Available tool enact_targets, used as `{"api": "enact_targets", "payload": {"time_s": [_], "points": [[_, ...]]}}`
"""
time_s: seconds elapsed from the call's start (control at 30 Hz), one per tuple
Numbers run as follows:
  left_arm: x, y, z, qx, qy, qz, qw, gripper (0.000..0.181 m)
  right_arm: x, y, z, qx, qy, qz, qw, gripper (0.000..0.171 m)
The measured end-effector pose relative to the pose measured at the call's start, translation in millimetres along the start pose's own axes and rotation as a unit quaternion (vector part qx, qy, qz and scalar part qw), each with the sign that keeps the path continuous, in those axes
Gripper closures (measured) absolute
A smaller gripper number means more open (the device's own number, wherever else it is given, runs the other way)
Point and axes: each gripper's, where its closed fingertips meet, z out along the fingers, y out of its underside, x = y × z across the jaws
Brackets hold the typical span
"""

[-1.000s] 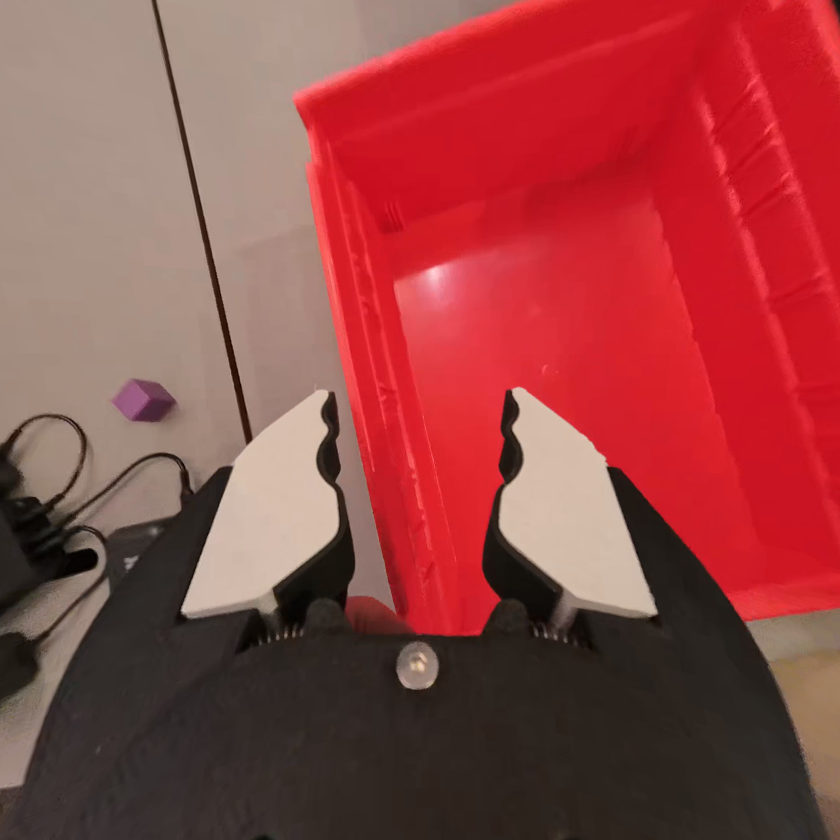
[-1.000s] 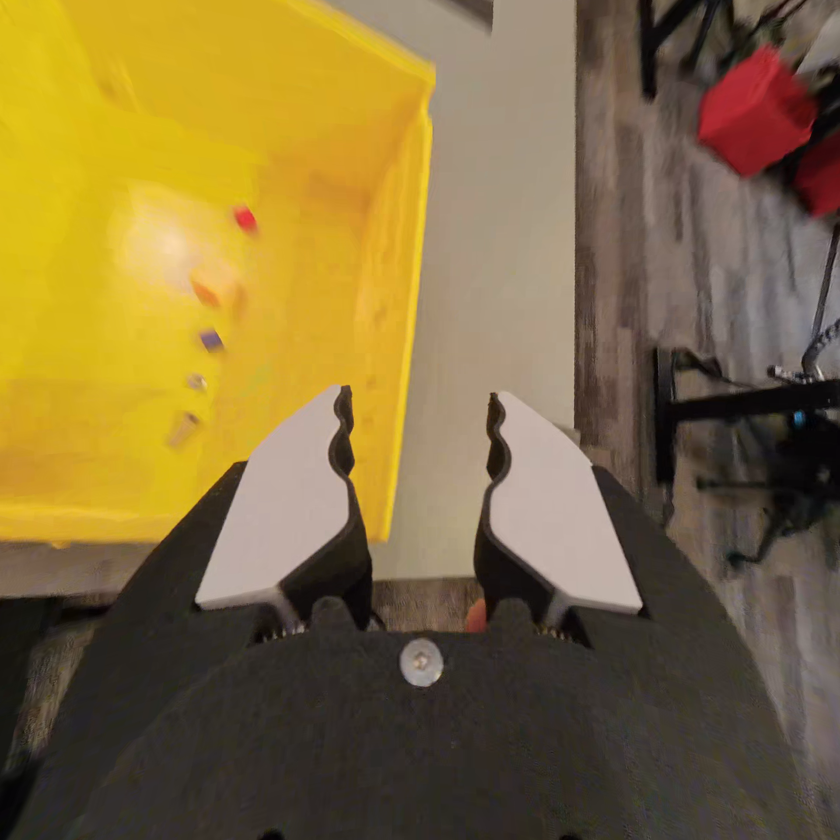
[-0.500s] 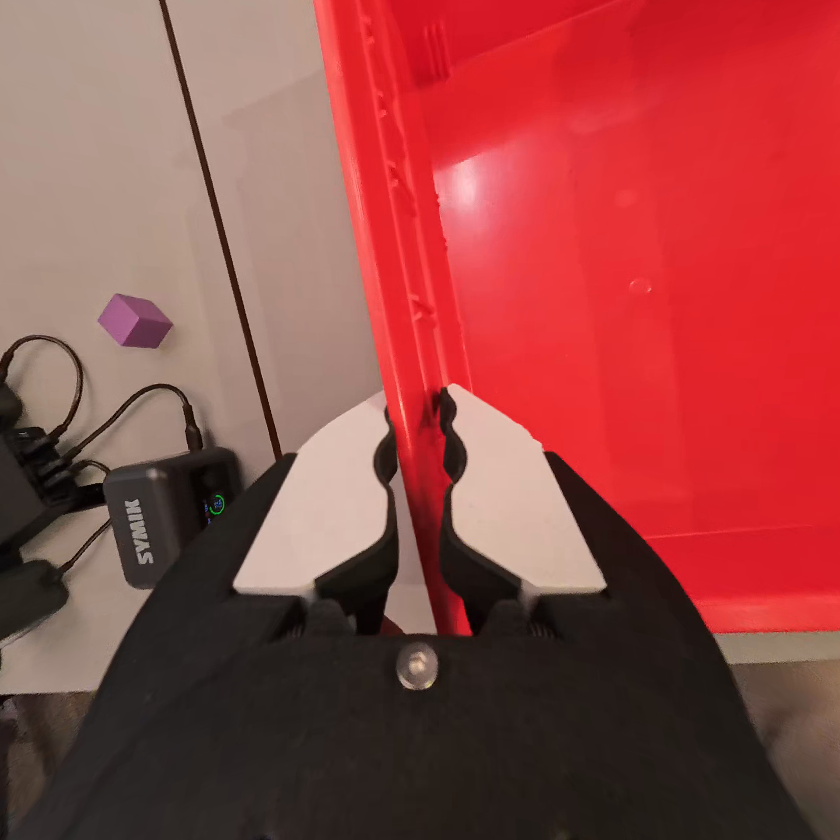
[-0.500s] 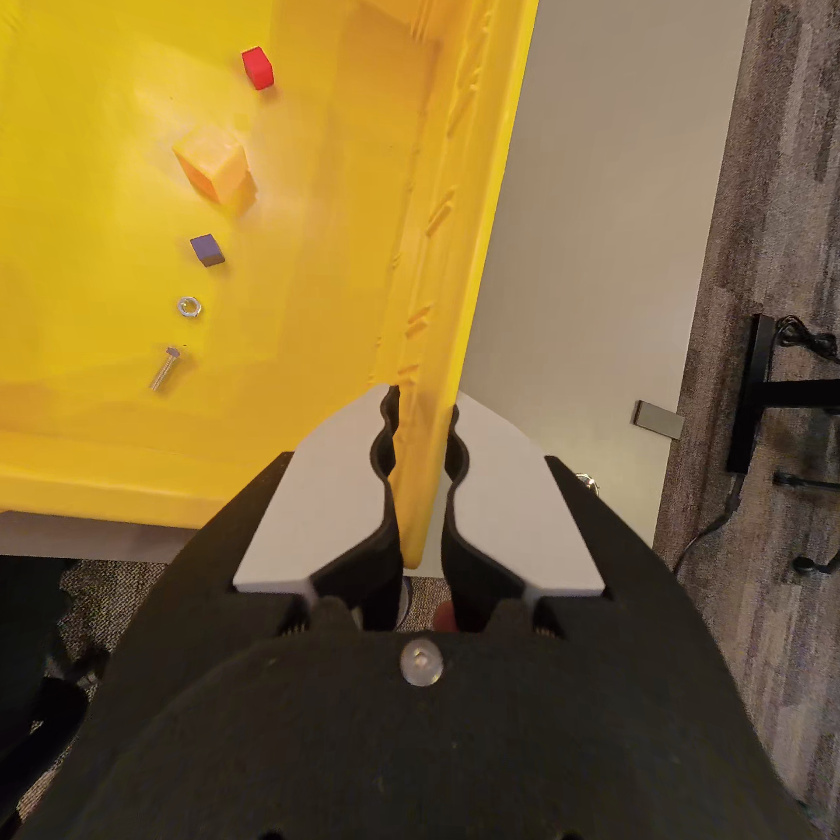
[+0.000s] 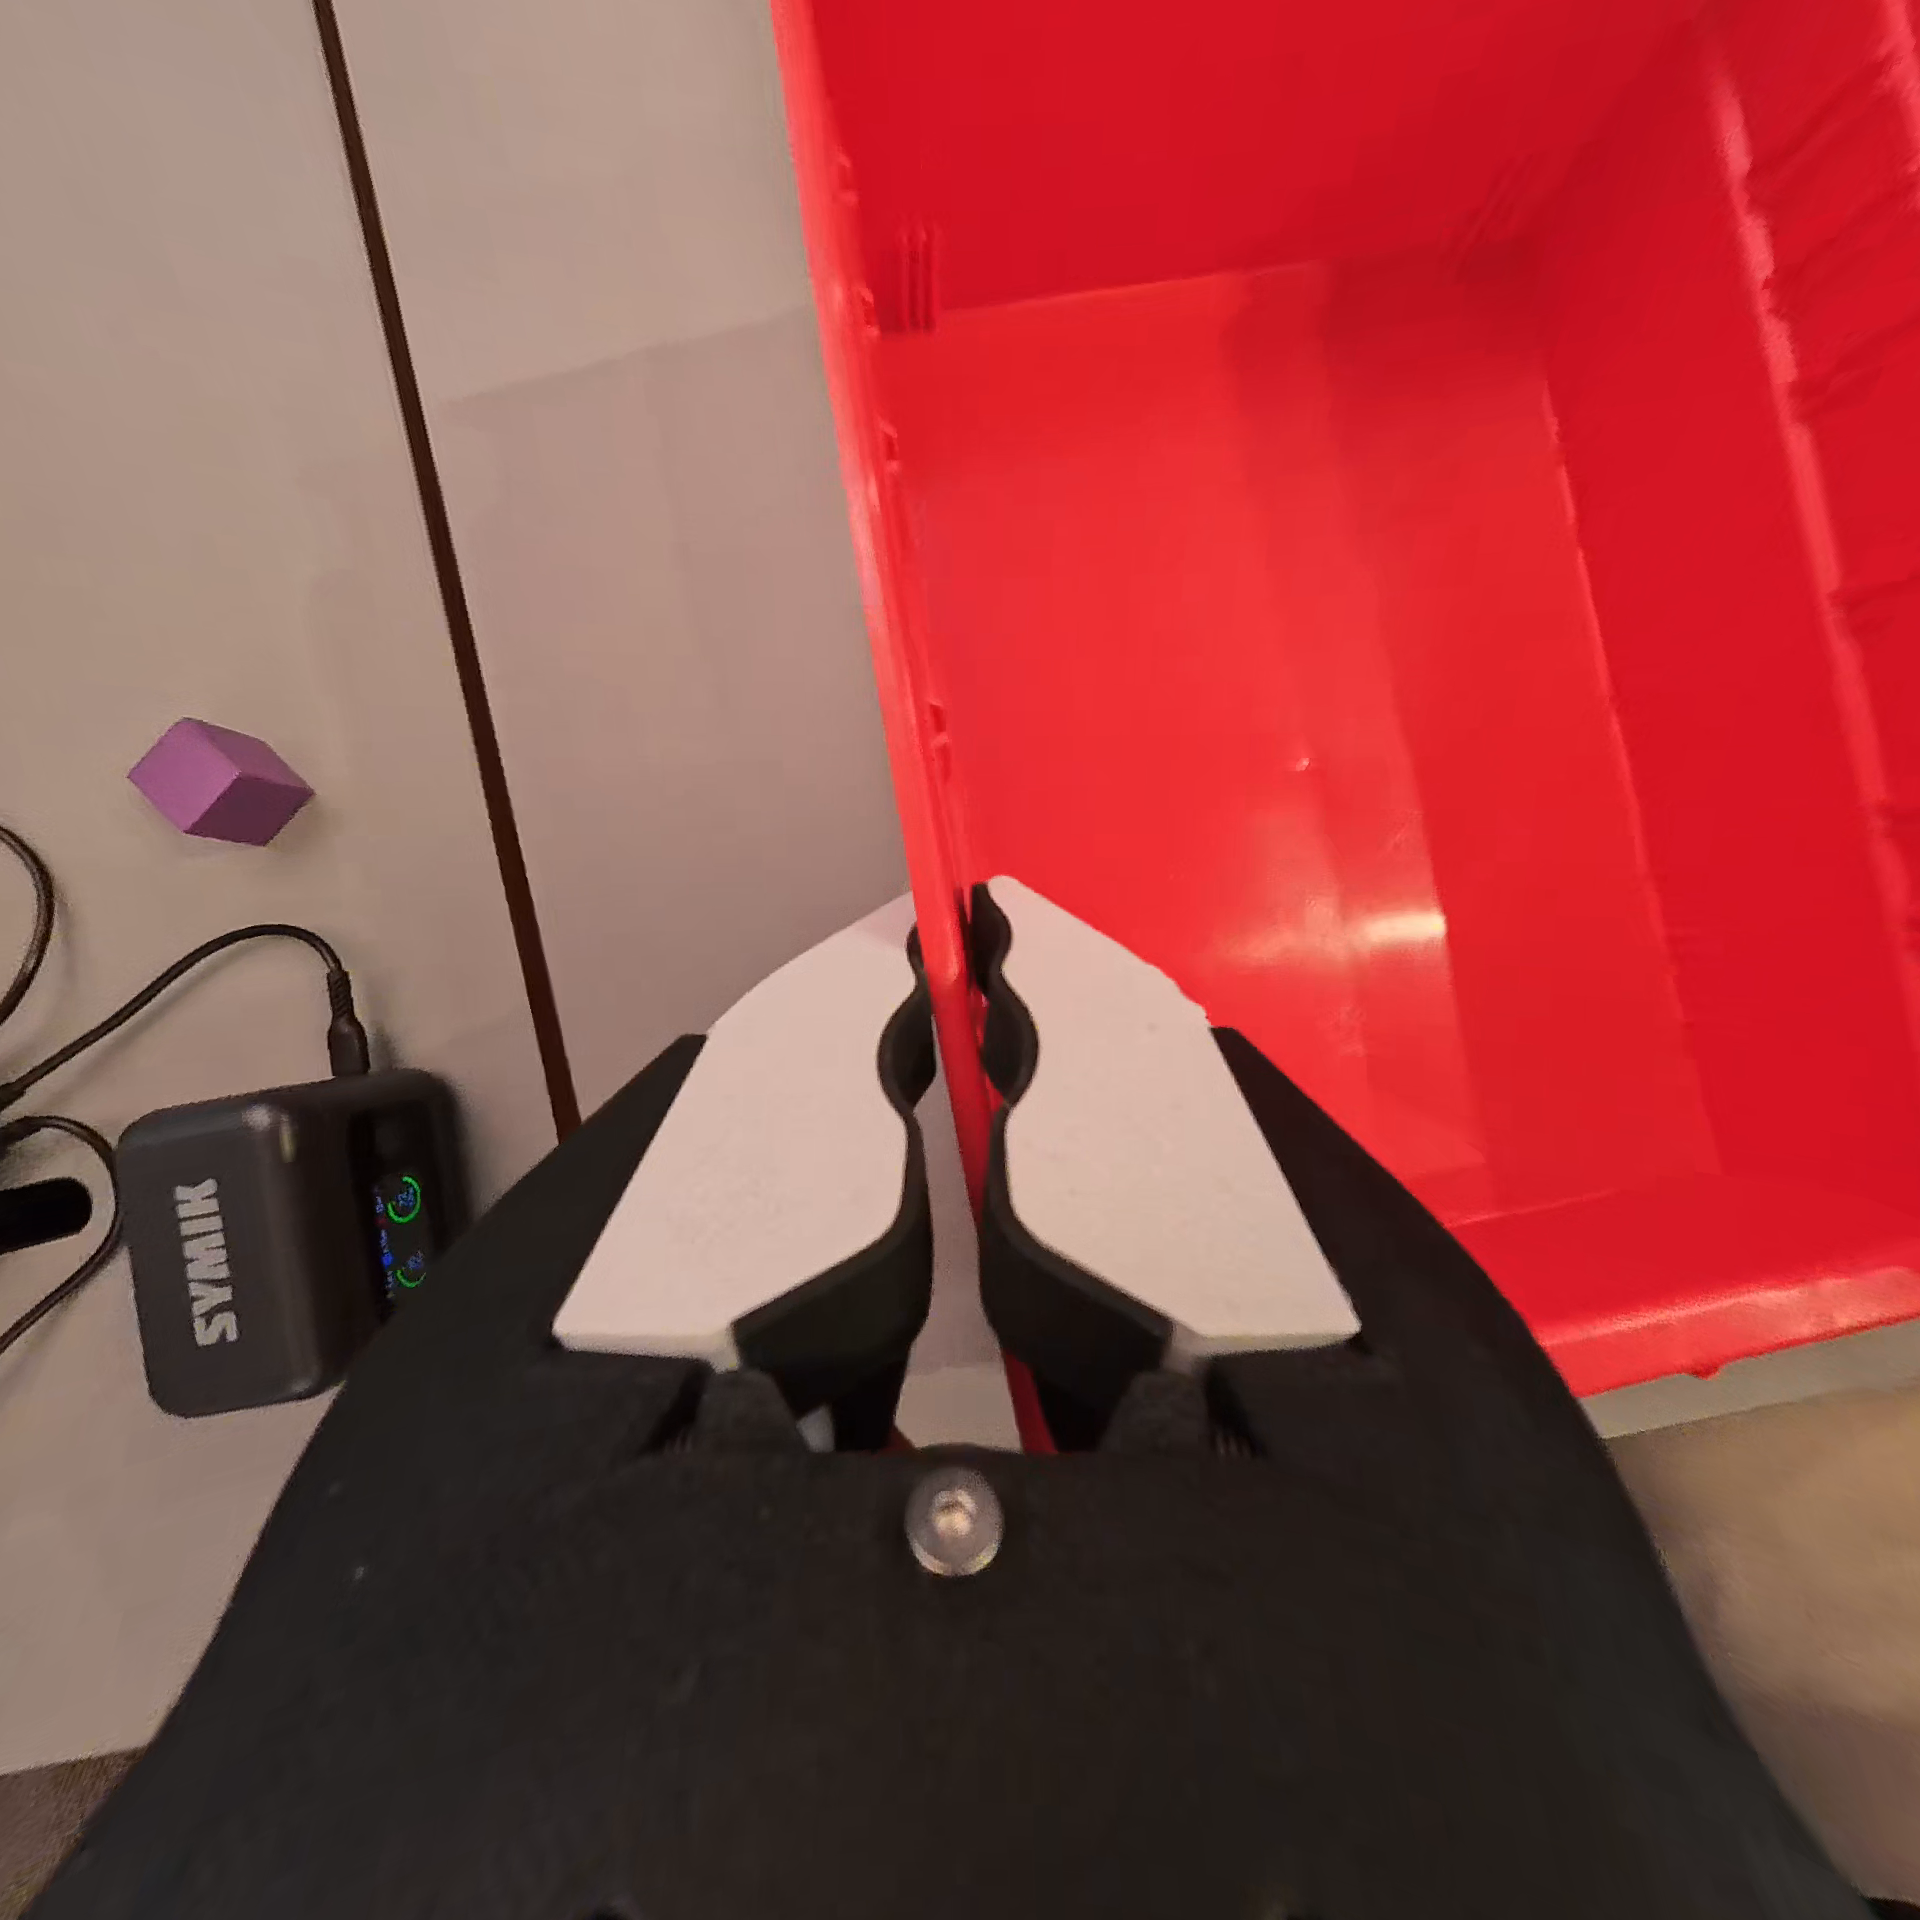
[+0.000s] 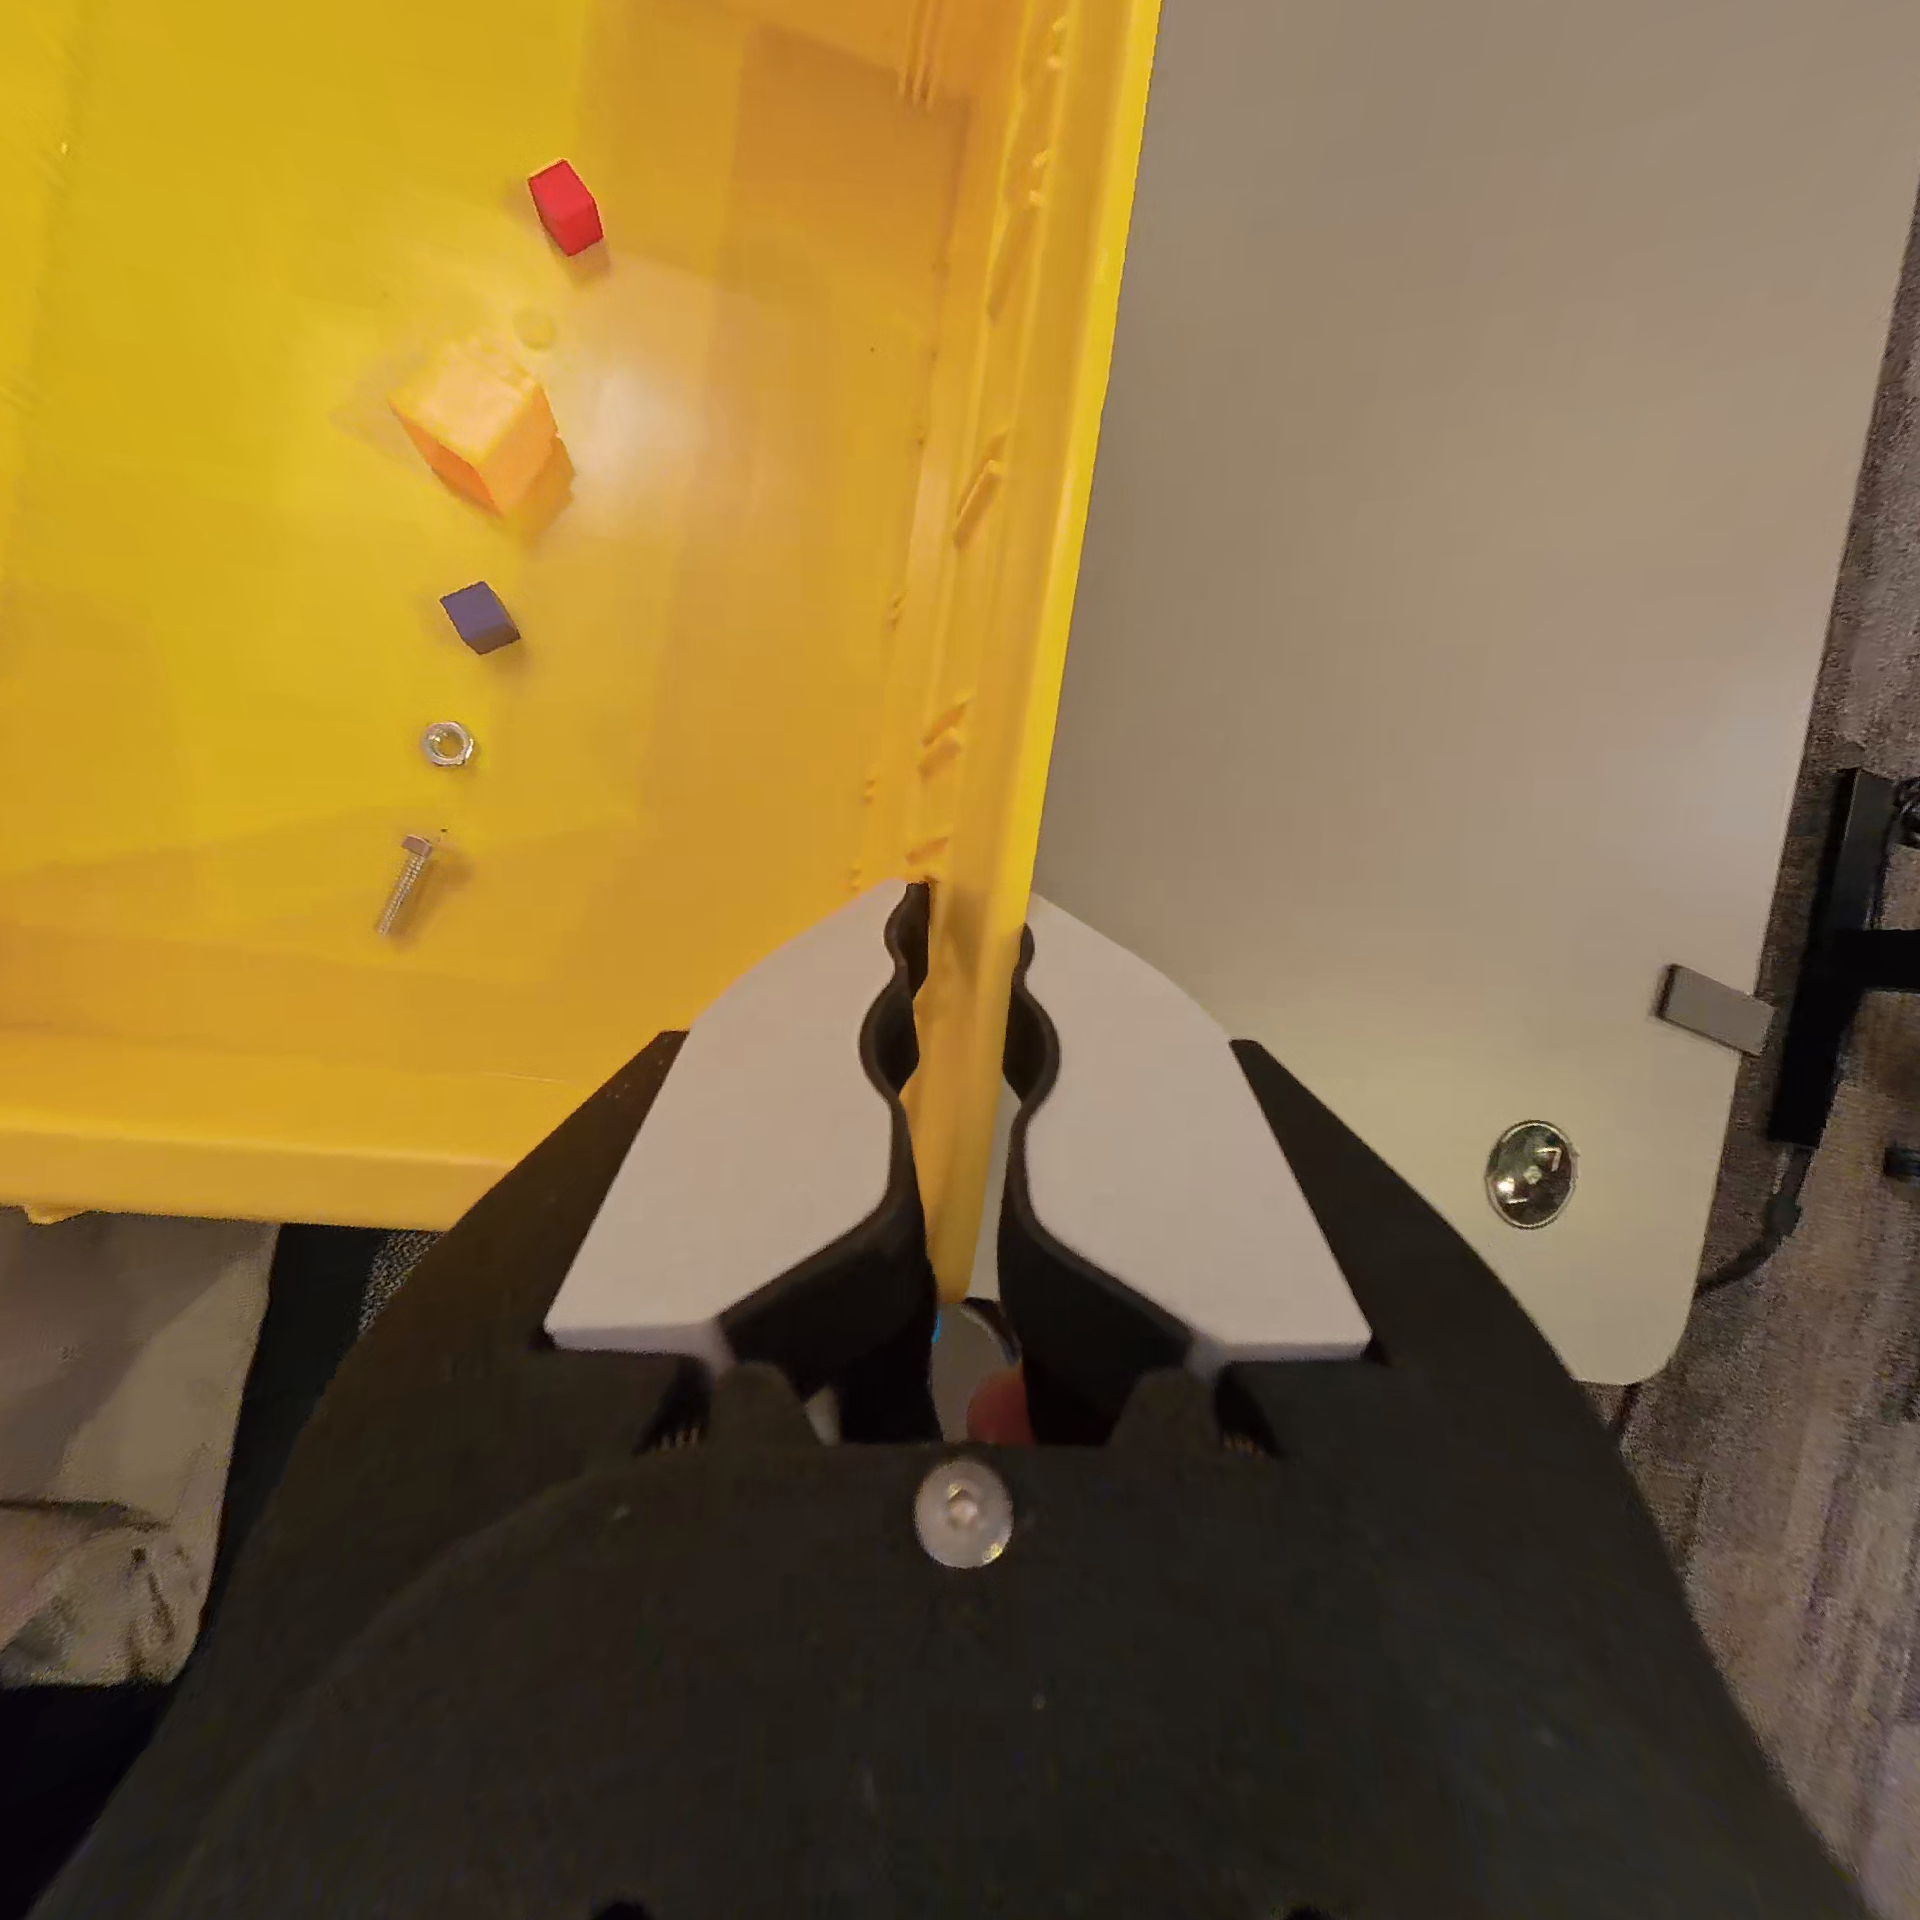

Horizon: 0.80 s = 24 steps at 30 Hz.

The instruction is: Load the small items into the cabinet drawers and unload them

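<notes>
My left gripper (image 5: 951, 925) is shut on the left wall of an empty red drawer bin (image 5: 1299, 644). A purple cube (image 5: 220, 781) lies on the table to its left. My right gripper (image 6: 966, 925) is shut on the right wall of a yellow drawer bin (image 6: 1049, 468). Inside the yellow bin lie a red cube (image 6: 564, 206), an orange block (image 6: 483, 436), a dark blue cube (image 6: 479, 615), a metal nut (image 6: 449, 744) and a bolt (image 6: 407, 883).
A dark charger box (image 5: 281, 1236) with cables (image 5: 208, 987) sits at the table's left front. A dark seam (image 5: 447, 582) runs across the table. On the right, the white table (image 6: 1455, 520) ends at a carpeted floor (image 6: 1849, 1455); a round metal fitting (image 6: 1530, 1174) sits near its corner. Spacing between my two grippers at the tips: around 80 cm. About 25 cm separates my left fingertips from the purple cube (image 5: 220, 781).
Both grippers went from open to shut on the bin walls. The views have since shifted slightly, showing more of each bin's inside.
</notes>
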Motion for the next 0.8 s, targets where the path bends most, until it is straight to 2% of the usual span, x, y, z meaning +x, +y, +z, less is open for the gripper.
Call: {"api": "enact_targets", "payload": {"time_s": [0.03,0.33,0.47,0.53,0.8], "points": [[-0.9,0.3,-3.1,0.007,0.002,-0.003,1.000,0.177,-5.6,-0.3,-1.2,0.001,-0.002,-0.001,1.000,0.161],[-8.8,8.4,-21.5,0.047,0.004,-0.034,0.998,0.178,-76.5,-12.3,-10.2,0.020,-0.032,-0.042,0.998,0.150],[-10.5,12.8,-28.5,0.060,0.011,-0.049,0.997,0.178,-115.6,-17.7,-13.2,0.028,-0.050,-0.074,0.996,0.133],[-13.4,13.2,-32.4,0.070,0.013,-0.058,0.996,0.178,-134.6,-21.9,-15.2,0.038,-0.059,-0.088,0.994,0.134],[-29.3,8.9,-51.5,0.122,0.016,-0.097,0.988,0.178,-208.5,-38.7,-21.9,0.066,-0.103,-0.140,0.983,0.117]]}}
